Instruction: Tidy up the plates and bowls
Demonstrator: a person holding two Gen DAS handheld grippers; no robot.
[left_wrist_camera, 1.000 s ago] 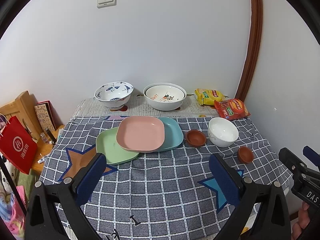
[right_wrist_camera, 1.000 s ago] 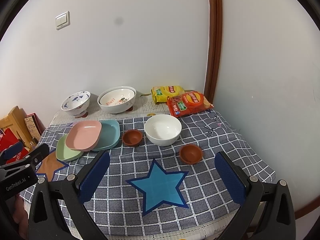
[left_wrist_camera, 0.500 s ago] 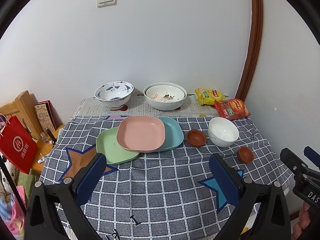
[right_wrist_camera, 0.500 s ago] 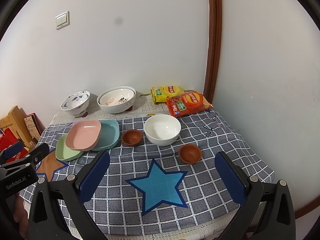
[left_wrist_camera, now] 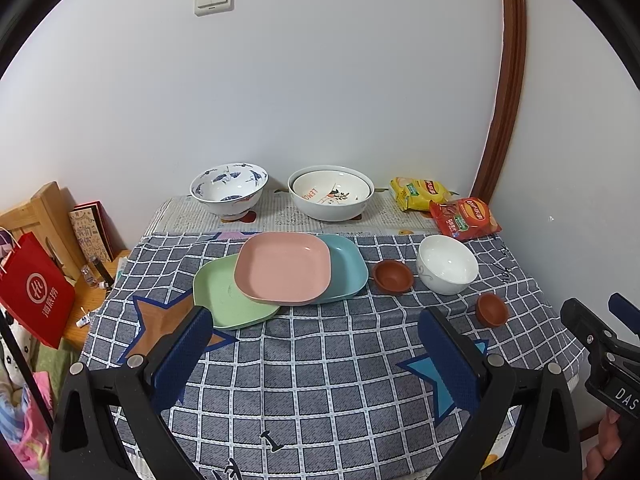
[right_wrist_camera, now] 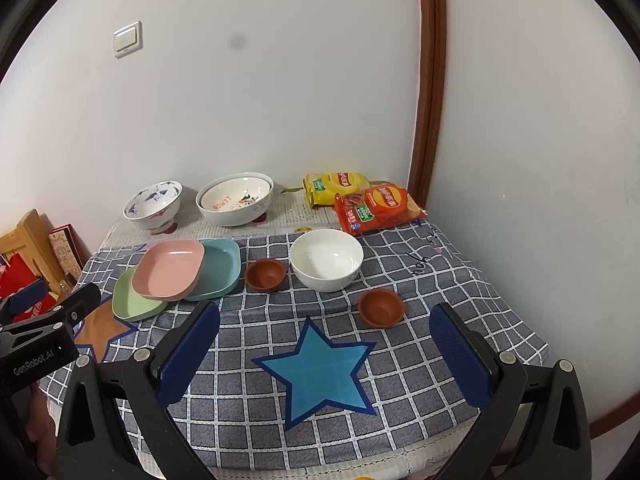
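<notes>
A pink plate (left_wrist_camera: 283, 268) (right_wrist_camera: 170, 269) lies overlapping a green plate (left_wrist_camera: 228, 300) (right_wrist_camera: 130, 300) and a teal plate (left_wrist_camera: 346, 268) (right_wrist_camera: 220, 268). To the right stand a small brown bowl (left_wrist_camera: 393, 276) (right_wrist_camera: 265, 274), a plain white bowl (left_wrist_camera: 447, 264) (right_wrist_camera: 326, 258) and a second brown bowl (left_wrist_camera: 491, 309) (right_wrist_camera: 380, 307). At the back sit a blue-patterned bowl (left_wrist_camera: 229, 190) (right_wrist_camera: 153, 204) and a large white bowl with another nested inside (left_wrist_camera: 331, 192) (right_wrist_camera: 235, 199). My left gripper (left_wrist_camera: 316, 352) and right gripper (right_wrist_camera: 326, 354) hover open over the near cloth, holding nothing.
A checked cloth with star patches (left_wrist_camera: 320, 368) covers the table. Yellow (left_wrist_camera: 418, 193) and red (left_wrist_camera: 464, 218) snack bags lie at the back right by the wall corner. A red paper bag (left_wrist_camera: 34, 290) and wooden items (left_wrist_camera: 44, 216) stand off the left edge.
</notes>
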